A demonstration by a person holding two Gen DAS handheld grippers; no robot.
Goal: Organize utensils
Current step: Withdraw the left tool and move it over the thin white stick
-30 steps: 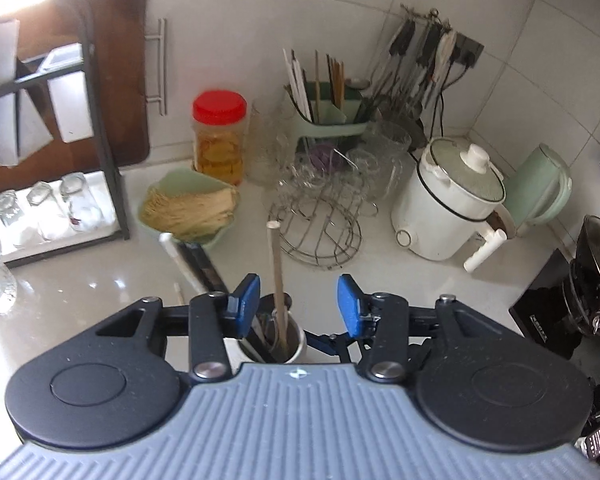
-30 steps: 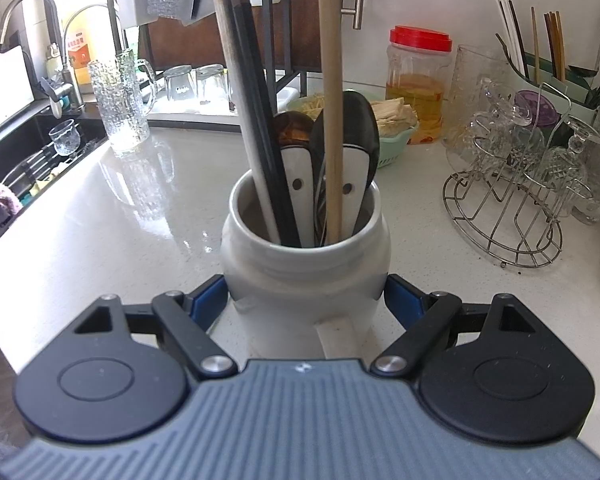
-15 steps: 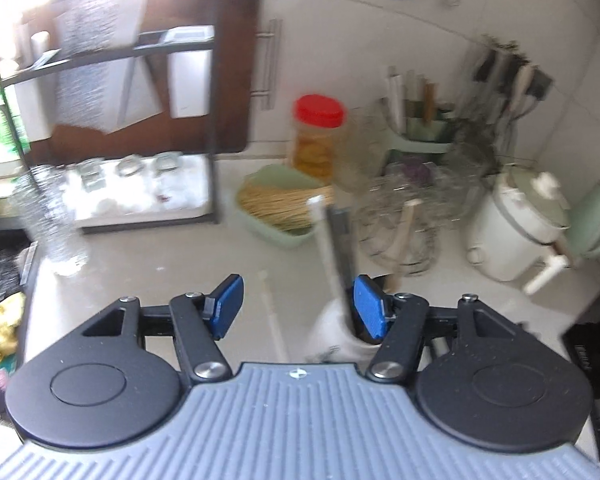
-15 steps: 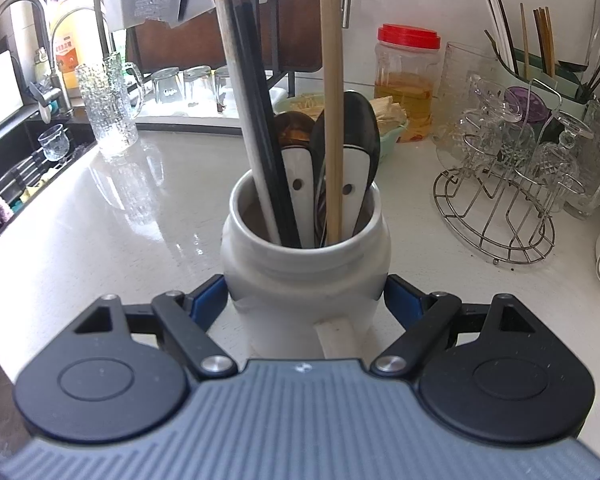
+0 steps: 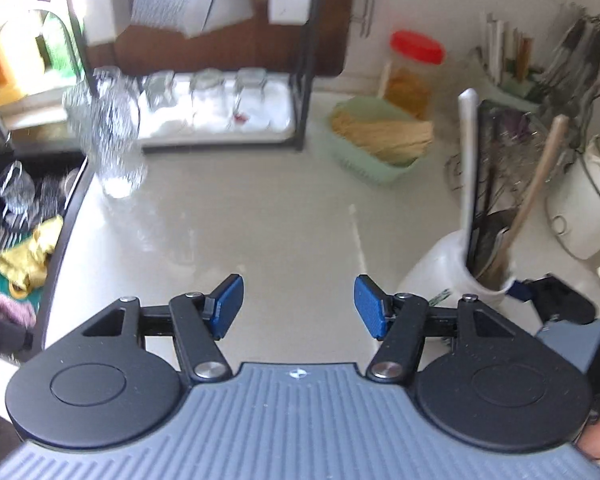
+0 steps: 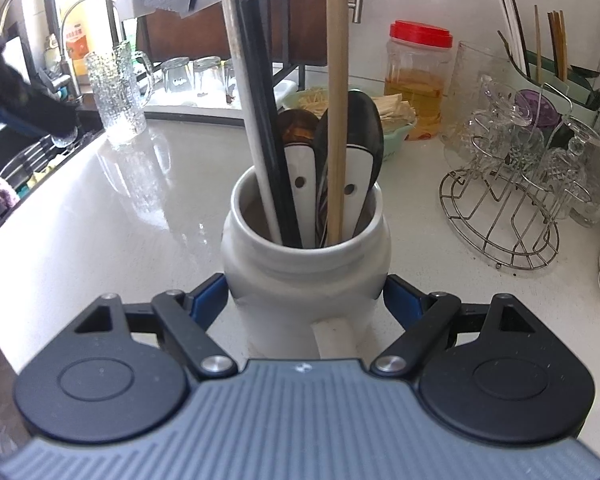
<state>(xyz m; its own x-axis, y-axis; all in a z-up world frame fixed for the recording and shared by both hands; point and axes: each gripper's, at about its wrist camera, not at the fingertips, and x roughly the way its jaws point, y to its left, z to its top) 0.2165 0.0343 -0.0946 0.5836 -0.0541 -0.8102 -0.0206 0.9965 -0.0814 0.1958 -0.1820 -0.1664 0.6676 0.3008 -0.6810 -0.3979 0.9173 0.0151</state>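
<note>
A white ceramic utensil jar (image 6: 306, 264) stands on the pale counter, filled with a wooden stick (image 6: 336, 100), dark chopsticks (image 6: 260, 120), a white handle and black-and-white spoons (image 6: 358, 148). My right gripper (image 6: 306, 300) is shut on the jar, its blue pads against both sides. In the left wrist view the jar (image 5: 452, 264) sits at the right with the right gripper behind it. My left gripper (image 5: 298, 306) is open and empty above bare counter, to the left of the jar.
A glass mug (image 6: 118, 92) stands by the sink (image 5: 16, 216) at left. A rack with glasses (image 5: 220, 108), a green basket (image 5: 380, 140), a red-lidded jar (image 6: 418, 80), a wire rack of glassware (image 6: 516, 184), a chopstick holder (image 6: 560, 76) and a rice cooker (image 5: 584, 204) line the back and right.
My left gripper has swung left, away from above the jar, and now faces the sink side; its jaws are wider. My right gripper keeps its hold on the jar.
</note>
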